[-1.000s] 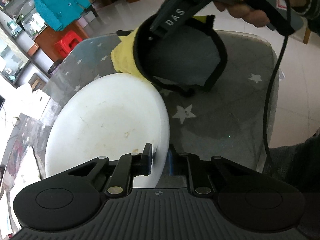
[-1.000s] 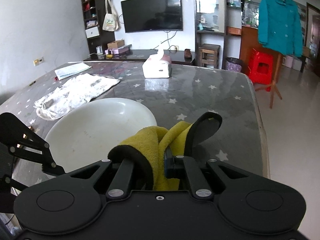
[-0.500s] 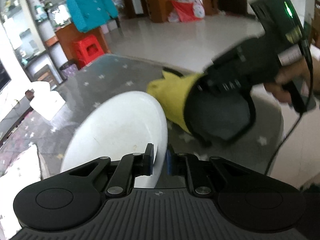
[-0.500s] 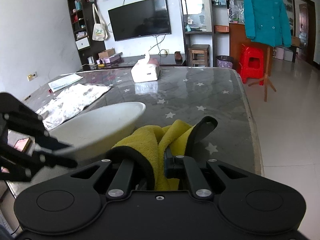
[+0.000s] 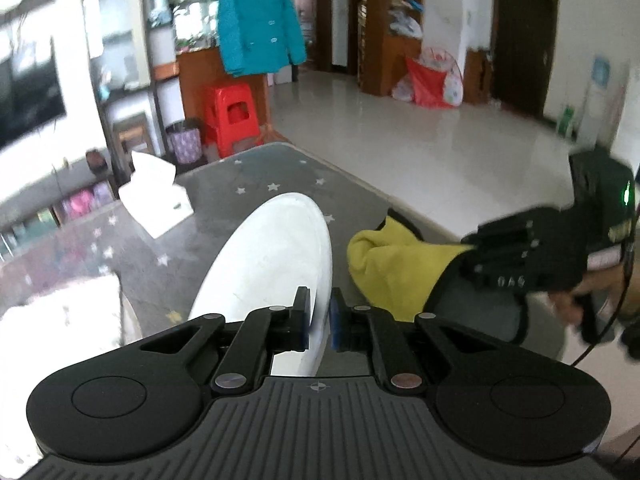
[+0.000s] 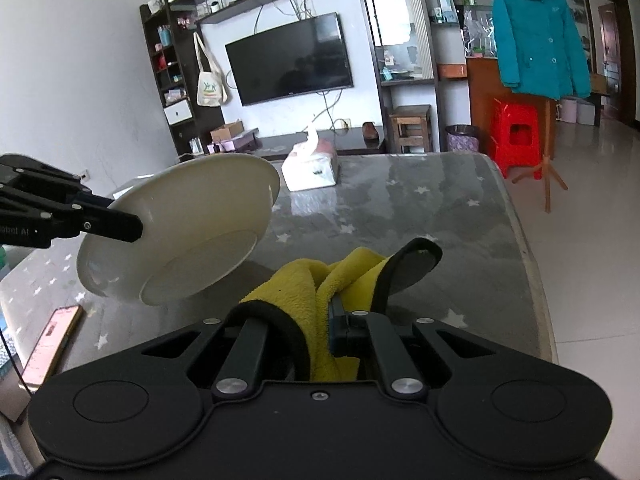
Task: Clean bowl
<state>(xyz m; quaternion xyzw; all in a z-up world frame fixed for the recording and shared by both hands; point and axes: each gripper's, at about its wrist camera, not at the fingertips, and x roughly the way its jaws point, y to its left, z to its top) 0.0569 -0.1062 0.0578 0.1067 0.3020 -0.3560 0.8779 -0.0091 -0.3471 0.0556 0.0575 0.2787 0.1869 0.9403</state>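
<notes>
Star-patterned surface [image 6: 440, 216] lies beneath both tools. Left gripper [image 5: 319, 320] is clamped on the rim of the bowl [image 5: 276, 264], held tilted above the surface. Right gripper [image 6: 320, 334] is closed on the yellow cloth [image 6: 308, 292], just beside the bowl. Wiping is judged not yet done.

Left tool [image 5: 319, 320] clamped on a rim, tilted; right tool [image 6: 320, 320] apparently pinched shut on cloth.

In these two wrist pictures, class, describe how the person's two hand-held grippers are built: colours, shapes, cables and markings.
Both are matt black plastic. The left gripper has a ribbed grey top plate with a small crosshair mark, two round discs, silver pivot screws, slotted link arms and blue pads. The right gripper is built alike; seen from the left wrist, its body bears pale lettering, a green light and a thin black cable.
</notes>
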